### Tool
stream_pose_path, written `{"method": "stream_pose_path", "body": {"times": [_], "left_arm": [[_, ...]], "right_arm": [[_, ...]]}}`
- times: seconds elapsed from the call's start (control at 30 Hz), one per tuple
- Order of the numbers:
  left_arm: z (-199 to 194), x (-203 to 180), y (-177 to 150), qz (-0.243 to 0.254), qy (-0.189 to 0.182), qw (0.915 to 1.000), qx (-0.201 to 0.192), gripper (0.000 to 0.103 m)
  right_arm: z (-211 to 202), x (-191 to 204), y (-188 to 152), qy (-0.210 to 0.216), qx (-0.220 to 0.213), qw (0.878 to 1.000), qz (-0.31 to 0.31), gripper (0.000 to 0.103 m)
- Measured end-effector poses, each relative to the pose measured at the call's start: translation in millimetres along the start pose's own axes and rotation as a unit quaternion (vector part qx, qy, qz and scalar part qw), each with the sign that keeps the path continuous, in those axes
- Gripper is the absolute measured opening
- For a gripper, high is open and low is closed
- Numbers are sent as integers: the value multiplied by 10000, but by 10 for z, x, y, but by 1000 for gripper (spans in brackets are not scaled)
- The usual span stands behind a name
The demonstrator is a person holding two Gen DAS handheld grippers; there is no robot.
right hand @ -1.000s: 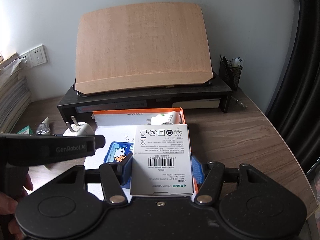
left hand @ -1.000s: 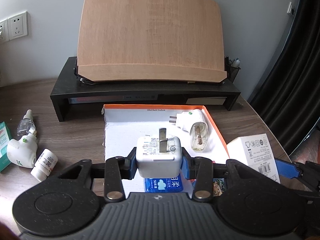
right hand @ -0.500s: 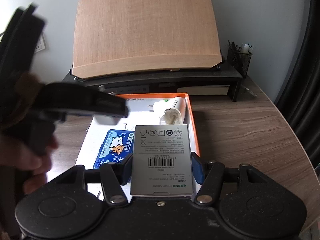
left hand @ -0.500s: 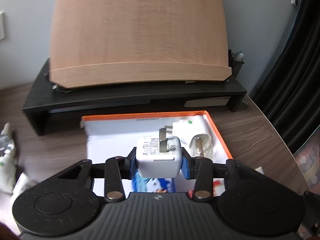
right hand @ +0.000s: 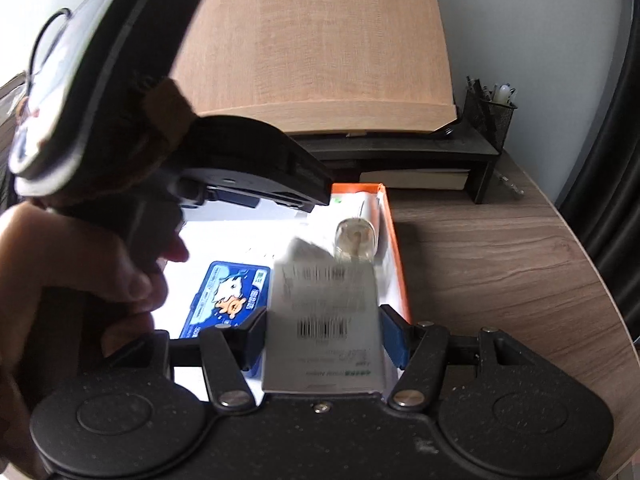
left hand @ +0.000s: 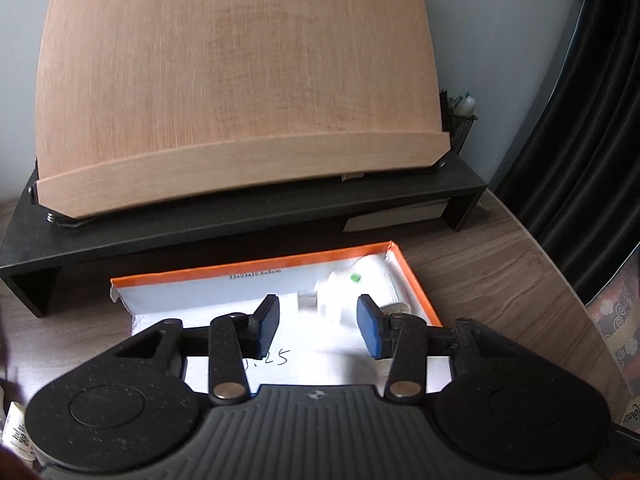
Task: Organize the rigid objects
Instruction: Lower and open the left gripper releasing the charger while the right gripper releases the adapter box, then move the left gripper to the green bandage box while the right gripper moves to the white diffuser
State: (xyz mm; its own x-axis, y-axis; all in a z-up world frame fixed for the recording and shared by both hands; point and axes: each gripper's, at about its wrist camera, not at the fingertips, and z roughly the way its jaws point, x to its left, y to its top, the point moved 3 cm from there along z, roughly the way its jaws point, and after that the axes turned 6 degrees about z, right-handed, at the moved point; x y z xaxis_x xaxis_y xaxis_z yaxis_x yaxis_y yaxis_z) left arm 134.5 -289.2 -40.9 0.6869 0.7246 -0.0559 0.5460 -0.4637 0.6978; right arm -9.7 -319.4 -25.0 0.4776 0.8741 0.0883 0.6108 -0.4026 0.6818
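L gripper (left hand: 318,322) let go of the charger (left hand: 320,300); jaws wide, it dropped into the tray (left hand: 416,280). R gripper (right hand: 324,338) gripped the adapter box (right hand: 324,320), likely next in.

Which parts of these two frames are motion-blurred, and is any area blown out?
Left wrist view: white charger smeared, wooden board soft, left tool sharp. Right wrist view: barcoded box streaked between the right tool pads, the other tool's body blurred; the orange tray floor is glaring white.

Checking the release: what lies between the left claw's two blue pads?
In the left wrist view, nothing is clamped between the left claw pads; through the gap shows a blurred white plug adapter over the orange-rimmed box.
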Motion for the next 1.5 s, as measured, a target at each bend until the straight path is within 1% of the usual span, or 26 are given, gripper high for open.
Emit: {"method": "stream_pose_path", "body": {"times": [0.1,0.13,0.2,0.3,0.43,0.53,0.63,0.7,0.77,0.8,0.87,0.93,1.03,1.17,1.23,1.3,1.5], "left_arm": [[-97,37,-23,-12,38,10000,-61,49],[-137,65,-39,-59,33,9999,-78,51],[-242,133,-83,-163,70,9997,-149,55],[-413,260,-167,-333,179,9990,-236,61],[-663,499,-338,-610,427,9967,-324,68],[-845,727,-486,-919,636,9931,-362,70],[-1026,974,-647,-1164,938,9880,-389,73],[-1125,1154,-735,-1346,1190,9830,-387,76],[-1229,1360,-844,-1545,1487,9759,-393,78],[-1275,1478,-896,-1676,1661,9710,-388,79],[-1338,1711,-986,-1947,2008,9594,-373,85],[-1392,1996,-1061,-2261,2324,9454,-329,87],[-1376,2369,-1100,-2588,2610,9297,-234,90],[-1235,2757,-1065,-2816,2893,9148,-112,95],[-1134,2890,-1037,-2880,2962,9107,0,95],[-1032,2968,-1040,-2865,3024,9090,119,96],[-735,3135,-1042,-2793,3024,9100,489,99]], "right_arm": [[-56,8,21,-34,-60,10000,29,74],[-87,18,31,-49,-105,9999,39,77],[-162,49,42,-51,-250,9997,36,78],[-240,122,39,-26,-329,9994,-40,82],[-303,284,12,60,-317,9994,-157,82],[-355,466,-25,185,-311,9989,-304,83],[-389,673,-63,327,-316,9978,-476,83],[-397,805,-85,427,-310,9971,-547,83],[-408,936,-108,542,-302,9962,-614,83],[-418,1002,-122,585,-305,9957,-652,83],[-424,1117,-143,658,-301,9948,-714,83],[-424,1204,-163,727,-290,9939,-771,83],[-400,1286,-191,764,-254,9933,-830,83],[-339,1330,-203,794,-159,9934,-813,83],[-308,1343,-204,799,-124,9933,-825,83],[-272,1353,-208,795,-96,9933,-833,83],[-163,1379,-188,789,9,9935,-816,83]]}}
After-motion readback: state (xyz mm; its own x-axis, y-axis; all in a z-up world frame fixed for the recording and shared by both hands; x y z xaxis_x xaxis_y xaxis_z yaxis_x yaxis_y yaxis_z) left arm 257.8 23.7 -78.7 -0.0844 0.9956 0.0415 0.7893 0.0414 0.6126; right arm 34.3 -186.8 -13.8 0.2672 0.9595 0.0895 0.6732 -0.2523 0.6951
